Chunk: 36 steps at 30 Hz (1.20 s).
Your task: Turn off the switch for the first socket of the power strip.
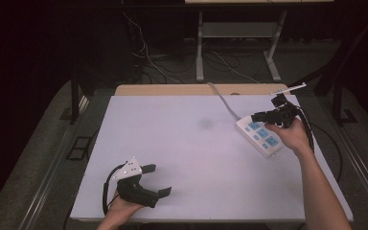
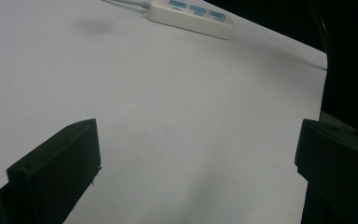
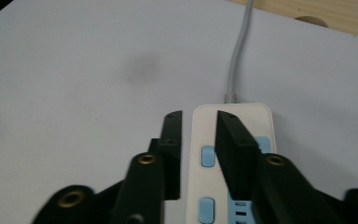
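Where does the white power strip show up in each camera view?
High view: power strip at the right, under the right claw.
Left gripper view: at the top, right of centre.
Right gripper view: bottom centre, between the jaws.
Shared landmark: dark smudge on the white board.

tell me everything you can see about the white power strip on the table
The power strip is a long white plastic block with rounded corners, light blue sockets and buttons on top, and a grey cord leaving its far end. It lies flat, angled, near the right edge of the white table. The right tongs sit over its cord end with jaws narrowed, one beside its edge, one over its top; contact is unclear.
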Tool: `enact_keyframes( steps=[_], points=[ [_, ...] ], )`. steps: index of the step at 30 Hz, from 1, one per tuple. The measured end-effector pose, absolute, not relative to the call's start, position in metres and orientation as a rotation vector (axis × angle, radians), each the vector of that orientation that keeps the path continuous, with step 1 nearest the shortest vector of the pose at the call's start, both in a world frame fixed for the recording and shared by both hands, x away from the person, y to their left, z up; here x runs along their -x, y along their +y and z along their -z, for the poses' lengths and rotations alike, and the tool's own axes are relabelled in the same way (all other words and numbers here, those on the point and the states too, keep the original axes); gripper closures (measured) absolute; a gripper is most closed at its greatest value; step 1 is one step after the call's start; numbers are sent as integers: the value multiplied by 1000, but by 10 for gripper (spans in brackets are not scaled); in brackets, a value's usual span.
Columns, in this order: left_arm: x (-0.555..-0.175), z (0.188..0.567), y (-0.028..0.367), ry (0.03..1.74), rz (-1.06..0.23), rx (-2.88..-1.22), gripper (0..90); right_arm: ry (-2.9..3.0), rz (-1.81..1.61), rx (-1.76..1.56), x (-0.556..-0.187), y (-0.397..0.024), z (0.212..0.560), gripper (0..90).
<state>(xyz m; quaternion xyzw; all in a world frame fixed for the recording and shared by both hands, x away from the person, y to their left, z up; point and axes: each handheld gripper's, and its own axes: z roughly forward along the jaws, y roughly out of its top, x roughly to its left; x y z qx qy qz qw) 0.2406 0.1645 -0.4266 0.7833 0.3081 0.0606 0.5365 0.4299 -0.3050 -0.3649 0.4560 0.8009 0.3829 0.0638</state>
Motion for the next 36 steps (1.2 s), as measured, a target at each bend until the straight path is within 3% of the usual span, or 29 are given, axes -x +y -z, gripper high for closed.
enact_keyframes(
  steps=[4,36],
  points=[
    [-240,427,164,733,-144,-1867,0,2432,-1196,-1371,-434,-308,368,896],
    [-242,427,167,734,-149,-1869,0,2578,-1072,-1387,-458,-298,412,896]
  ],
)
